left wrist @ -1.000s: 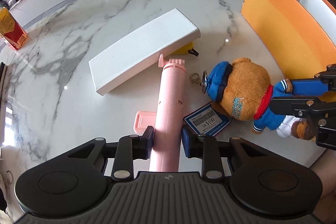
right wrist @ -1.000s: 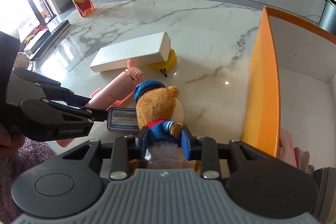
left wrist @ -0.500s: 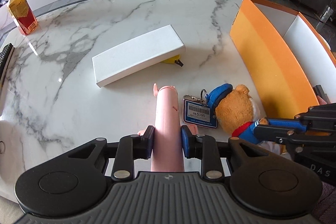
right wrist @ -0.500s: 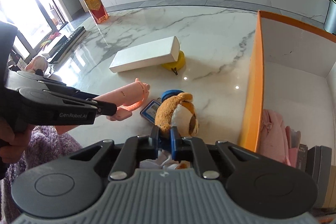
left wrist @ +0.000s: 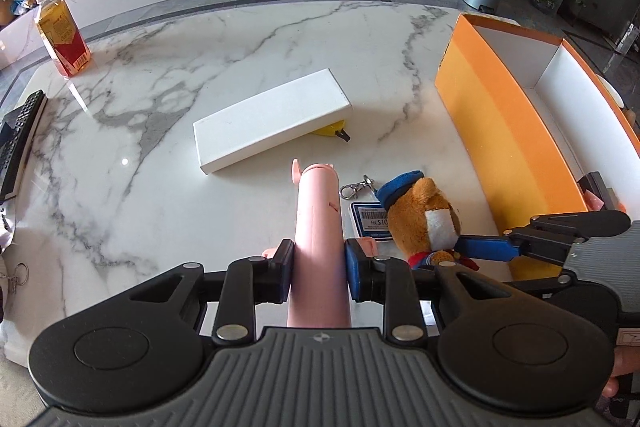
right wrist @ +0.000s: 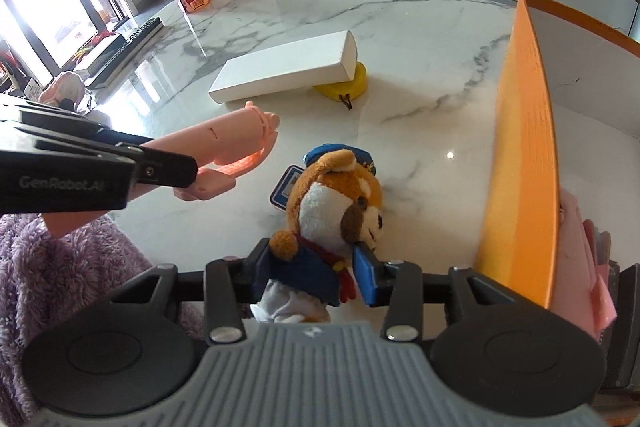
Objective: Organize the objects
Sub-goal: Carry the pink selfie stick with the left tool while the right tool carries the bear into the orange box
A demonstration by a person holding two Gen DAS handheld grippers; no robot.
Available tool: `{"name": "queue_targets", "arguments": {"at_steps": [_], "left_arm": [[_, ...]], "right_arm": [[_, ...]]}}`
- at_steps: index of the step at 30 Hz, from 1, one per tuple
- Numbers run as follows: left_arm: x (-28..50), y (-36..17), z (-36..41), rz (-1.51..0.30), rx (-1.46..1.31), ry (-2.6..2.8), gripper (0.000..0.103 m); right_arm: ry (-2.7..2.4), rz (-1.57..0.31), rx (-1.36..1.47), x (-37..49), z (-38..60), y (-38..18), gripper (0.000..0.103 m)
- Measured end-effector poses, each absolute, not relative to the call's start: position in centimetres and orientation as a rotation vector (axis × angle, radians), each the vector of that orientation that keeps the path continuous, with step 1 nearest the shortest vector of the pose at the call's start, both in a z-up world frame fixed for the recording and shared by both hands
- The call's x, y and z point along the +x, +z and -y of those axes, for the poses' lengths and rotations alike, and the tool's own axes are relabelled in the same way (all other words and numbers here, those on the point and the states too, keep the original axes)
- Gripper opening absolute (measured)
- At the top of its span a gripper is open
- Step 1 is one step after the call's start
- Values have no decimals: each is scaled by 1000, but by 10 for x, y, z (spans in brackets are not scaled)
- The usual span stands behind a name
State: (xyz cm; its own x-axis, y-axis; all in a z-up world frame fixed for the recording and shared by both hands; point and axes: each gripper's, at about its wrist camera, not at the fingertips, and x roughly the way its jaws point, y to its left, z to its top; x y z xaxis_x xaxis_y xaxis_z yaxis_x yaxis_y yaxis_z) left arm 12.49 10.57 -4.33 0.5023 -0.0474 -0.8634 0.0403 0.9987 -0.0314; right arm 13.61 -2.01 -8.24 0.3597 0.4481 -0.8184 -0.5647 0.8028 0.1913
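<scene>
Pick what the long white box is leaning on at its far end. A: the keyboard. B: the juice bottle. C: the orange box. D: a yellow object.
D: the white box has its raised end resting on the yellow object, which pokes out from under it on the marble table.

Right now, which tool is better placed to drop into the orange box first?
Right. The right tool, shut on the plush bear, sits beside the orange box wall. The left tool, holding the pink tube, is farther off.
</scene>
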Motion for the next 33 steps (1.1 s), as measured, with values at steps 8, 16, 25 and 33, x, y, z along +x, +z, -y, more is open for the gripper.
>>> {"name": "queue_targets", "arguments": {"at_steps": [8,16,25,33], "left_arm": [[118,-19,-97,-992,-29,-87,31],[106,23,-82,-895,-50,-133,31],[110,64,-48,-800,-88,-245,31],[140,67,-2,-793,-110,-349,31]], "right_arm": [[655,-964,-87,127,33,-61,29],[653,-806,-16,103,63,1,29],[579,-640,54,96,116,57,29],[504,-668,102,121,177,70,29]]}}
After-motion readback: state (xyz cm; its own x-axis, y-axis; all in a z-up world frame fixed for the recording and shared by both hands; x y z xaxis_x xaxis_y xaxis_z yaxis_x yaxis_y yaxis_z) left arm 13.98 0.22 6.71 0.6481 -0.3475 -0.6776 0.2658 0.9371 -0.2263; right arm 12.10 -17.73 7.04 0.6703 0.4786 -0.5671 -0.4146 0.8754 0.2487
